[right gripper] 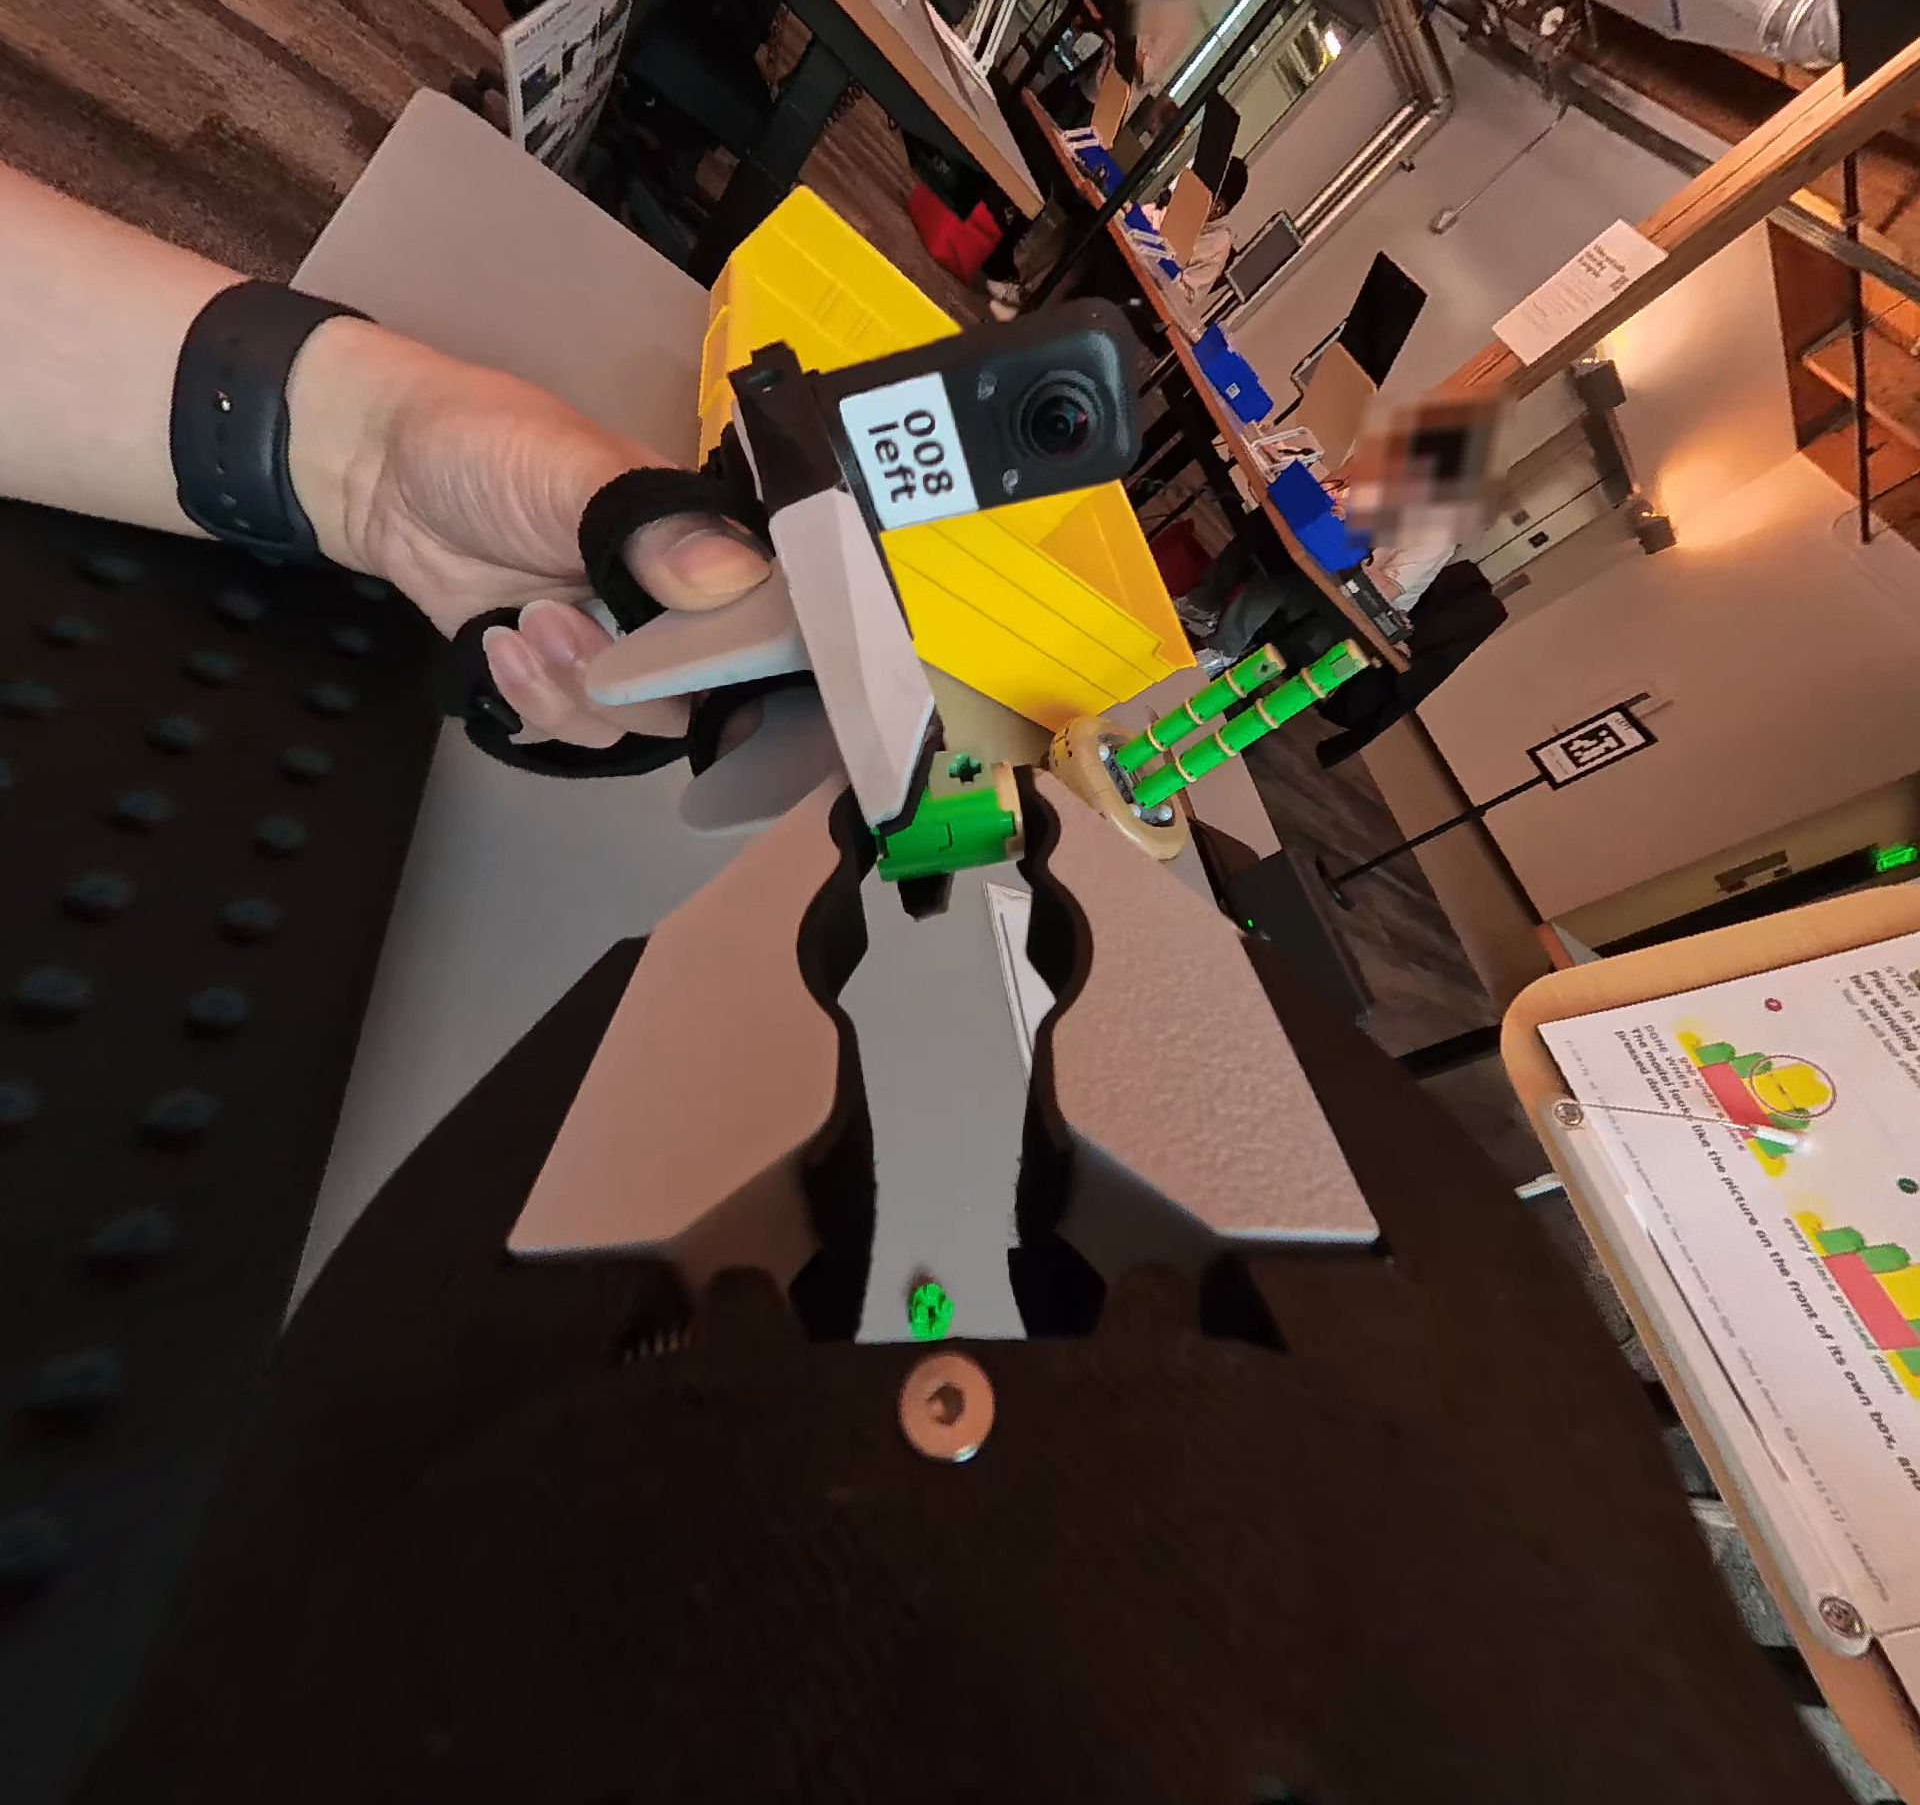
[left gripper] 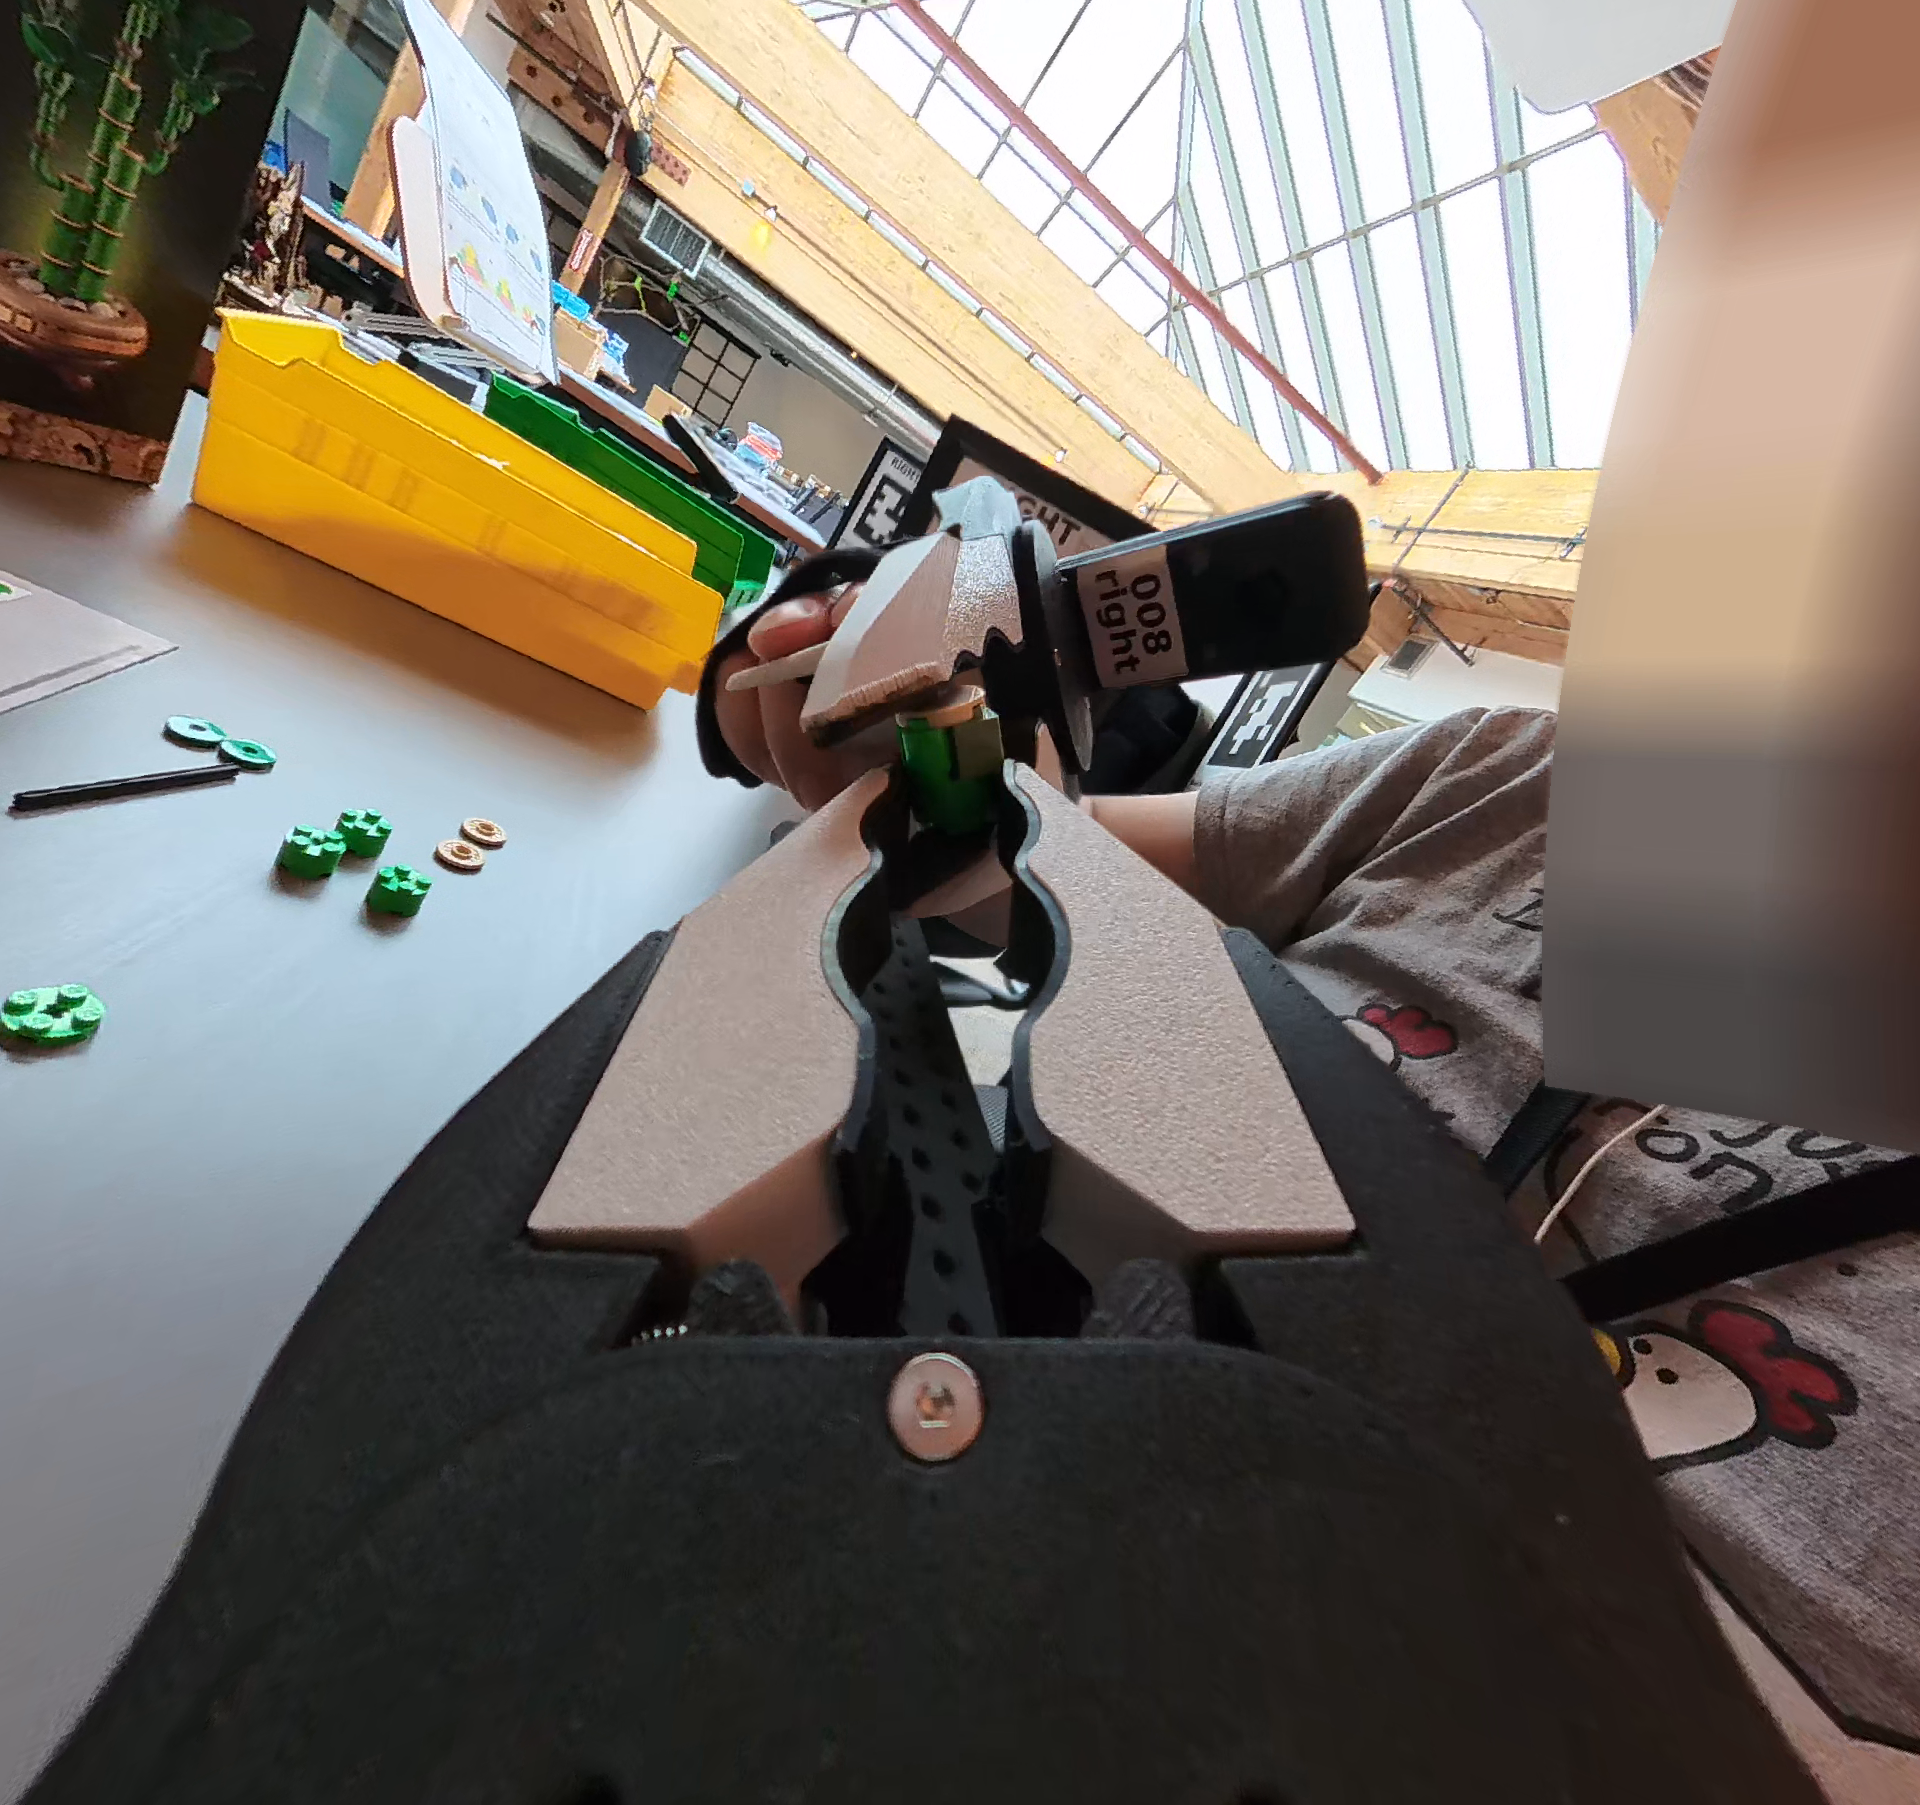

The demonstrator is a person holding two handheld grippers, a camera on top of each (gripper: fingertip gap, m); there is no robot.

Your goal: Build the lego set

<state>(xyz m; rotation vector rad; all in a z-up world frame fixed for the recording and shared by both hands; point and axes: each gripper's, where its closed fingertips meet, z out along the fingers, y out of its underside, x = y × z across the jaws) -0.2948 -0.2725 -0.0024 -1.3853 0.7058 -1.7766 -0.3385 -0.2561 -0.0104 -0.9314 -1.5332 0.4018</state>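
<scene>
Grippers meet in mid-air above the grey table (left gripper: 364,1049). Our left gripper (left gripper: 951,799) pinches a short green cylindrical brick stack with a tan ring on top (left gripper: 948,779), jaws nearly closed around it. Our right gripper (right gripper: 951,856) comes in from the far side, its tips closed against the same stack, and we see a tan block on it. Loose green round plates (left gripper: 343,846) and small tan rings (left gripper: 470,843) lie on the table to the left, near a thin black rod (left gripper: 120,787). Farther left sits a yellow plastic bin (left gripper: 436,508).
</scene>
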